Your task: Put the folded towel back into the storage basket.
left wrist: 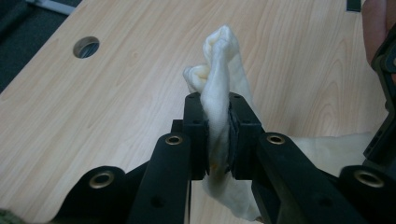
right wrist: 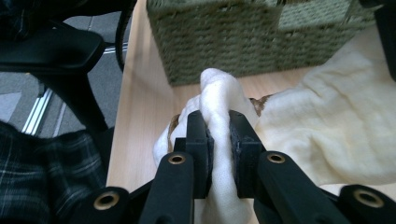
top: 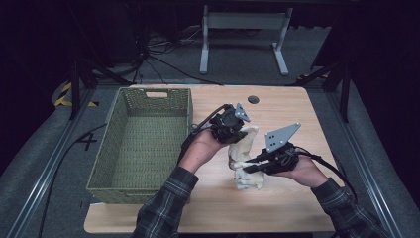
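I am working at a pale wooden desk (top: 292, 208) with rounded corners and a light grain running along it. A small round cable hole (top: 253, 99) sits near its far edge. A cream cloth (top: 246, 163) lies on the desk right of the middle, bunched and partly lifted between my two tools. My left gripper (top: 236, 133) has its jaws closed tight on a gathered fold of the cloth at the end nearer the far edge; in the left gripper view the fold (left wrist: 218, 88) stands up out of the jaws in a twisted bunch, with bare desk behind it. My right gripper (top: 252, 167) is clamped on another fold at the end nearer me; in the right gripper view the cloth (right wrist: 322, 126) spreads away from the jaws toward the basket. A brownish mark shows on the cloth beside the right gripper's jaws.

A green woven basket (top: 116, 124) with a cut-out handle takes up the left side of the desk, running from the far edge nearly to the near one, its right wall just beside my left forearm. My sleeves are dark plaid.

Round the desk the room is dim. Grey floor (top: 237, 54) carries loose black cables, the white legs of another stand (top: 242, 34) rise beyond the far edge, and metal rails run along both sides, with yellow and black tape at the far left.
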A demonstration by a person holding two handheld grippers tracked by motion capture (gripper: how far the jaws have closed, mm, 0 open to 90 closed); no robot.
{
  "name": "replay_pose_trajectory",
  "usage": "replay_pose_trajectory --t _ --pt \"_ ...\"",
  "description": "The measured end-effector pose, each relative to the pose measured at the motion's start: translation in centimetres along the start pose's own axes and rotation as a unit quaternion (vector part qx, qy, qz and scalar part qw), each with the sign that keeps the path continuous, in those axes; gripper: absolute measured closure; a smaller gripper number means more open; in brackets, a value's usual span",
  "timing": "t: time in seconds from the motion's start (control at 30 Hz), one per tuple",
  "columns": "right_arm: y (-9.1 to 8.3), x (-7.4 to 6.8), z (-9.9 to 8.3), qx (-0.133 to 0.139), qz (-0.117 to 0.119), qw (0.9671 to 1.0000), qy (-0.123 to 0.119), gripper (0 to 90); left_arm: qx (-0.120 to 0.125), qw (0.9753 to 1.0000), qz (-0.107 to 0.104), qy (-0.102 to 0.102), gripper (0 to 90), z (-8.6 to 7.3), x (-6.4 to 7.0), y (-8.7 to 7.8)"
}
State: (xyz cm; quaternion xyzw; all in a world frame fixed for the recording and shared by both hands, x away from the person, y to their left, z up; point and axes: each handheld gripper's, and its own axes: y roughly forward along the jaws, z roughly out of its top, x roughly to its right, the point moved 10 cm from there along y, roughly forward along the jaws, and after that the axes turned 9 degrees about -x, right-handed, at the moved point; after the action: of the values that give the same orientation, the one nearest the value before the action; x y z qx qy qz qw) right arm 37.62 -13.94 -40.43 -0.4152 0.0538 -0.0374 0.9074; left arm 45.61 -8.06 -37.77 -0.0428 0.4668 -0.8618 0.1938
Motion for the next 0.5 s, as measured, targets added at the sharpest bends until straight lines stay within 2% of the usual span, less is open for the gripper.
replay_pose_trajectory --t 0.27,0.33,0.5 --pt "0.3 0.5 3.6 0.009 -0.006 0.9999 0.001 81.2 0.011 0.9999 -0.001 0.012 80.5 -1.4 -1.6 -2.6" --pt "0.4 0.5 4.2 0.01 -0.006 0.9999 0.002 81.2 0.012 0.9998 -0.002 0.012 80.5 -1.6 -1.8 -2.9" --pt "0.8 0.7 6.9 0.009 -0.008 0.9999 -0.005 81.2 0.023 0.9997 -0.002 0.004 80.4 -3.0 -3.1 -4.5"
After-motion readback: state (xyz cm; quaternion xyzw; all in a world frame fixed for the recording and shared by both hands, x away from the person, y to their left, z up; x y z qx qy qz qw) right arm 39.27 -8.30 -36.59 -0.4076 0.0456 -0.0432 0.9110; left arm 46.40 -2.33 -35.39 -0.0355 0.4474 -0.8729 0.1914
